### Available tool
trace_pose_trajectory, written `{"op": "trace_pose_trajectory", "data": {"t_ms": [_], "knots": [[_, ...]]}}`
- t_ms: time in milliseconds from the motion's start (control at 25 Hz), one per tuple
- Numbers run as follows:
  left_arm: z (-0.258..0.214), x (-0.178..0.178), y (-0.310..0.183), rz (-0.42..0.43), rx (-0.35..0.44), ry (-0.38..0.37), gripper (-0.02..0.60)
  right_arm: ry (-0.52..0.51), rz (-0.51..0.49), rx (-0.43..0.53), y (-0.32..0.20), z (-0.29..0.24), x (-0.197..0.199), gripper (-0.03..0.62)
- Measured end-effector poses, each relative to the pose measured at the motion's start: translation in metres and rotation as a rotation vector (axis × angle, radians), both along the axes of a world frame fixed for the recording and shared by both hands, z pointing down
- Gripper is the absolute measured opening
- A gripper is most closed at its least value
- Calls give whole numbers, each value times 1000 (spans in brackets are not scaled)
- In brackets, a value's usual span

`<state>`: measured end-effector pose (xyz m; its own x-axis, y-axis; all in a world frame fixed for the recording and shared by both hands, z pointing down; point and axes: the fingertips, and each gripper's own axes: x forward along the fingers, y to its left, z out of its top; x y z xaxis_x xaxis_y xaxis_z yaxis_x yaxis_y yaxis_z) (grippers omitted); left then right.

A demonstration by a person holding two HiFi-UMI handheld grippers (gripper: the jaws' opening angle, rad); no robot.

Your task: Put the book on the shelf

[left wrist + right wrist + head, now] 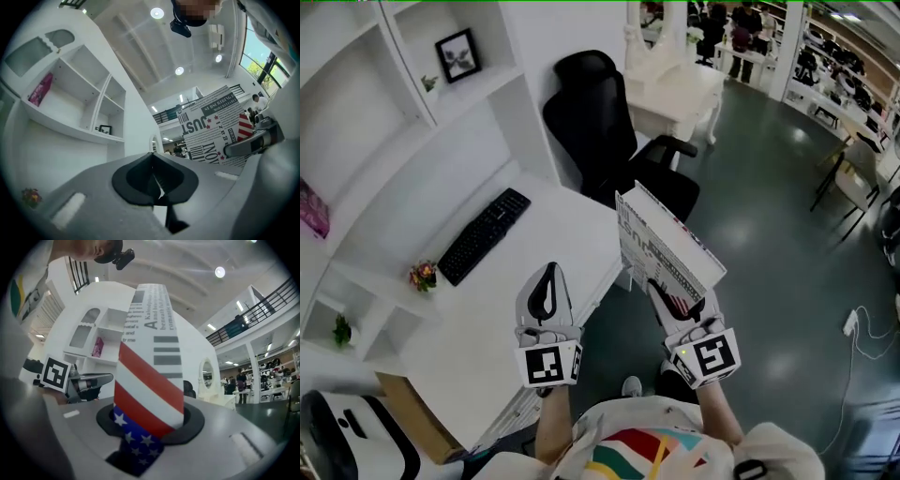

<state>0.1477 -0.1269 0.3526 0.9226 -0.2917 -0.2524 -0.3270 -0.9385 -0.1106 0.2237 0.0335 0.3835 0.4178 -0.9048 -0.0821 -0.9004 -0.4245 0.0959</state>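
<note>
My right gripper [673, 302] is shut on a book [661, 251] with black print and a stars-and-stripes corner, held up over the floor just right of the desk's edge. In the right gripper view the book's spine [149, 362] rises straight out of the jaws. The book also shows in the left gripper view [220, 129], to the right. My left gripper [547, 292] is shut and holds nothing; it hovers over the desk's front right part. The white shelf unit [389, 94] stands at the upper left, behind the desk.
A white desk [534, 272] carries a black keyboard [485, 234] and a small flower pot [423, 276]. The shelves hold a framed picture [457, 54], a pink book [311, 210] and a small plant [341, 330]. A black office chair [605, 122] stands behind the desk.
</note>
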Motion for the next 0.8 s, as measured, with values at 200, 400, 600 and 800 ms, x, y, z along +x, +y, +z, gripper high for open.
{"op": "trace_pose_trajectory", "data": {"t_ms": [200,400,600,800], "knots": [[-1,-50,-40,-192,-33,5,-2,-2,-209,-5,-64,-4,-23,156],[3,-105,-68,-409,-54,-3,-2,46,-418,-17,-123,-6,-53,156],[1,-160,-92,-623,-55,7,-2,20,-716,-21,-176,-12,-92,156],[-7,-189,-106,-790,-53,29,-2,107,-851,-50,-213,-16,-118,156]]}}
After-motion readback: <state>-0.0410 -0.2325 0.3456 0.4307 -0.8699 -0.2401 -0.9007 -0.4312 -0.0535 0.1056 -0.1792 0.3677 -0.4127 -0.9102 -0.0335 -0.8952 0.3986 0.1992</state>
